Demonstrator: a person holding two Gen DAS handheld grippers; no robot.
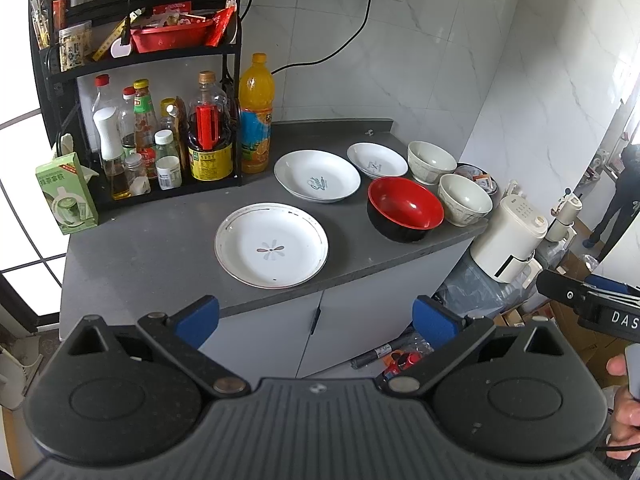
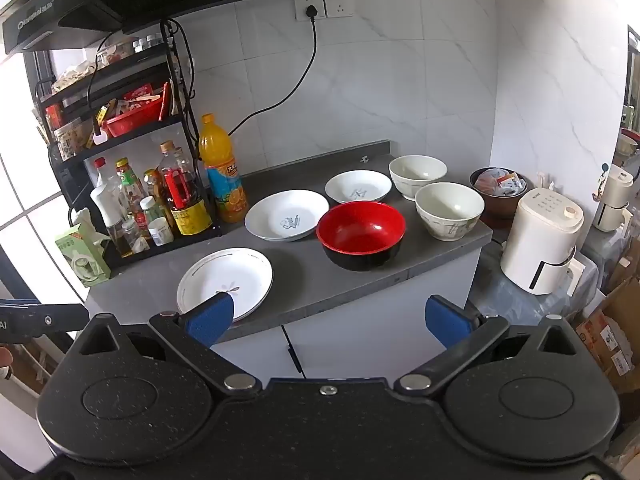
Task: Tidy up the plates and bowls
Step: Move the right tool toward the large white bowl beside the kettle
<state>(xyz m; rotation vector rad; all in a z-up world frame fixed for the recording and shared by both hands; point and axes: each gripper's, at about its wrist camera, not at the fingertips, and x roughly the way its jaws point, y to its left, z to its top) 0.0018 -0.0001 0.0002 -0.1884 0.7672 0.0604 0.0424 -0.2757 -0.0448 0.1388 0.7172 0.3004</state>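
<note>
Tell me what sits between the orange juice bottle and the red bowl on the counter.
The larger white dish with a blue motif lies between the juice bottle and red bowl, clearest in the right wrist view.

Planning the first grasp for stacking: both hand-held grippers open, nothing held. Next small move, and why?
Probably bring the left hand-held gripper forward and down toward the near rim of the flower plate. Both it and the right hand-held gripper hang open, short of the counter, holding nothing. That plate lies nearest and alone; the two white plates lie unstacked behind.
</note>
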